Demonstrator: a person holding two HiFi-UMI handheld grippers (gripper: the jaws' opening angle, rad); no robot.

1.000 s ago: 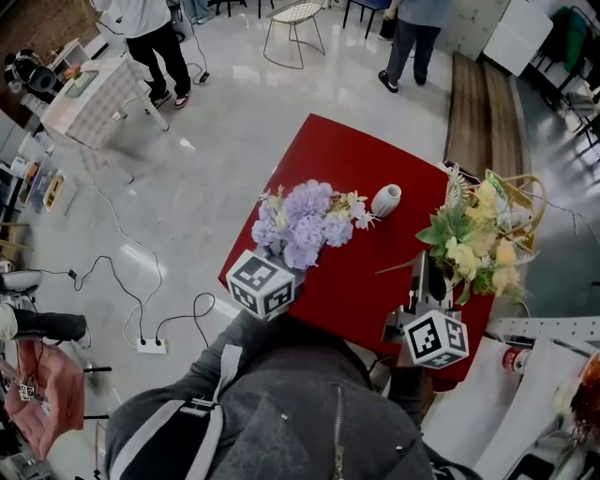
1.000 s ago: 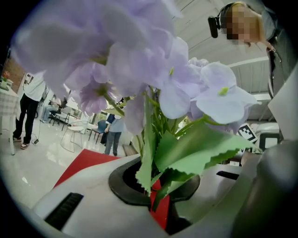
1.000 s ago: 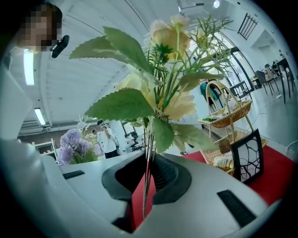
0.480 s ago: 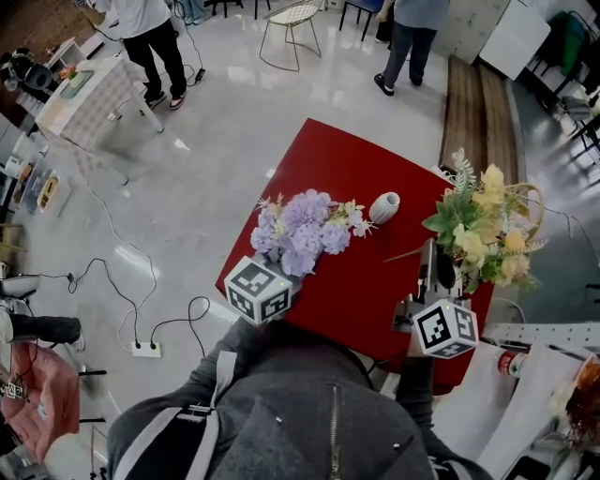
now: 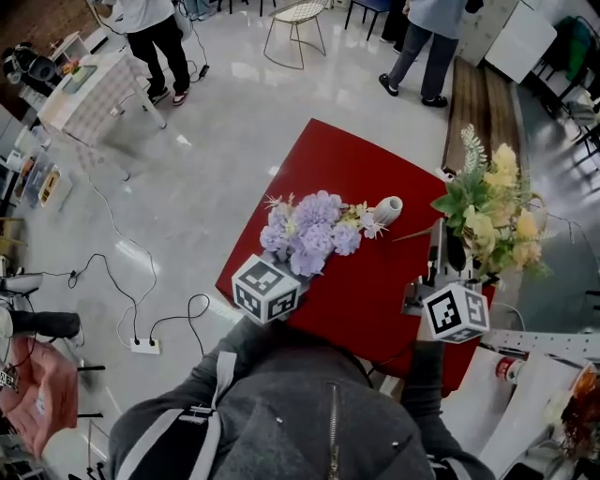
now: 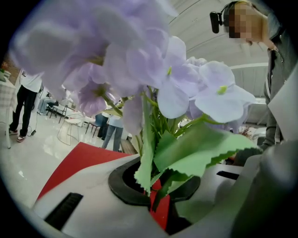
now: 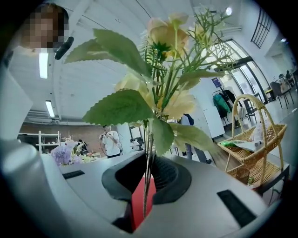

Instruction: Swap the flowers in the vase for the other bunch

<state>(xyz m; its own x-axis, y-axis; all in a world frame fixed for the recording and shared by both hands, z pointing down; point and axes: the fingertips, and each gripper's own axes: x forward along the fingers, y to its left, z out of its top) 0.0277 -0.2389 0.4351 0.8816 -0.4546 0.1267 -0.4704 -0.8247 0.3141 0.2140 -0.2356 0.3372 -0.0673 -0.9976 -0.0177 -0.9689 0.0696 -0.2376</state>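
nearest, the left gripper (image 5: pixel 277 277) has its fingers (image 6: pixel 88 200) clenched on the green stems of the purple bunch (image 5: pixel 314 232), held over the near left part of the red worktop (image 5: pixel 375 281). the right gripper (image 5: pixel 441 255) has its fingers likewise clamped on the thin stems of the yellow bunch (image 5: pixel 495 214), carried over the worktop's right edge.

just beyond, the small white vase (image 5: pixel 386 208) stands near the middle of the worktop. its mouth looks empty. the purple sprigs overlap it in the head view, but i cannot tell whether they touch.

i judge the swap about half done: both bunches are in hand and out of the vase. one has yet to go in and the other to be laid down. which is which the pictures don't say.

the right side is tight, with a wicker basket (image 7: pixel 253 139) near the yellow bunch. the left and far edges open onto bare floor. cables (image 5: pixel 141 319) lie off to the left, and people (image 5: pixel 427 37) and a wire chair (image 5: pixel 295 19) stand well apart.
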